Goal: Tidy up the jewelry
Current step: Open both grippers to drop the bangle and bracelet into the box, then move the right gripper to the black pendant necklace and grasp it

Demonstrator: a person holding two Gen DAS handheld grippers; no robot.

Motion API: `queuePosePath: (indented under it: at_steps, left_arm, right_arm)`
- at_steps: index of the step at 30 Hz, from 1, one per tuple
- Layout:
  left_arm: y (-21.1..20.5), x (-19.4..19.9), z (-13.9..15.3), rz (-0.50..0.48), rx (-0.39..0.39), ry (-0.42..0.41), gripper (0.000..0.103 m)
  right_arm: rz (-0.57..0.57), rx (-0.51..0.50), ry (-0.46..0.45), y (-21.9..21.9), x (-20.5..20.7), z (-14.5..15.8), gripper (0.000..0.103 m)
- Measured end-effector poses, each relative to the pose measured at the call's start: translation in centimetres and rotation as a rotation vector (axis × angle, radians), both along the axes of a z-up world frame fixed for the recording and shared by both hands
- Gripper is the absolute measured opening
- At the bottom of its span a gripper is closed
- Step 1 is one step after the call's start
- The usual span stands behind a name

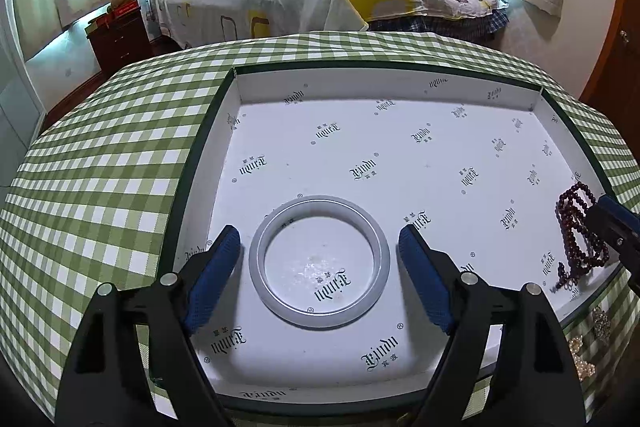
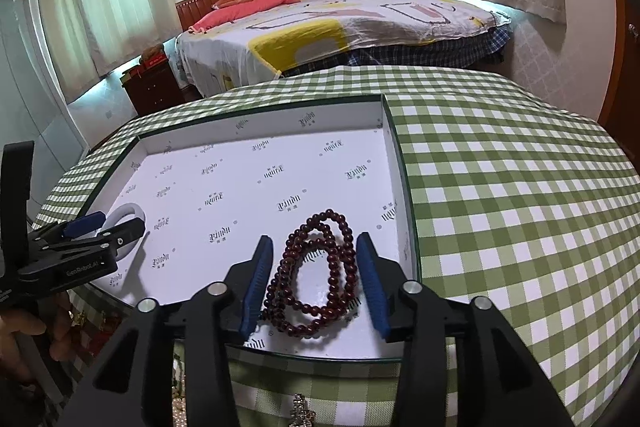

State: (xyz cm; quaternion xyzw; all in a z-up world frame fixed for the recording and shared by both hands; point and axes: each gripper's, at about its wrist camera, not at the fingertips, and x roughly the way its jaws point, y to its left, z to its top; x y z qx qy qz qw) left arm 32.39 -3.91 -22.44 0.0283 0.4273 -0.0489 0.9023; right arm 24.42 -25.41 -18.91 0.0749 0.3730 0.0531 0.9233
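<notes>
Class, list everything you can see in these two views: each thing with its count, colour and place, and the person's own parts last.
Bangle: 1, pale grey-white, flat in box, near left.
Bead bracelet: 1, dark red, coiled in box, near right.
Box: 1, shallow, white printed lining, dark green rim, on table.
Tablecloth: 1, green-white check, over table.
Other jewellery: some, pearly and metallic, on cloth before box.
Bed: 1, patterned cover, pink pillow, behind.
Nightstand: 1, dark wood, beside bed.
Left gripper: open around bangle.
Right gripper: open around beads.
Hand: holding left gripper.
</notes>
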Motion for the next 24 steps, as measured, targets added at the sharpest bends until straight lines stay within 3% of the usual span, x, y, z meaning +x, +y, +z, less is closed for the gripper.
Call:
queuePosePath:
  at_steps: [8,24]
  left_arm:
    - [0.0,-0.1,0.2,-0.001,-0.003,-0.008,0.082]
    - [0.0,-3.0,3.4,-0.004,-0.007,-0.126,0.082]
  right_arm:
    - [-0.004,-0.007,-0.035,0.0,-0.4,0.7,0.054]
    - [0.002,-0.055,-0.072,0.5,-3.3,2.1,0.056]
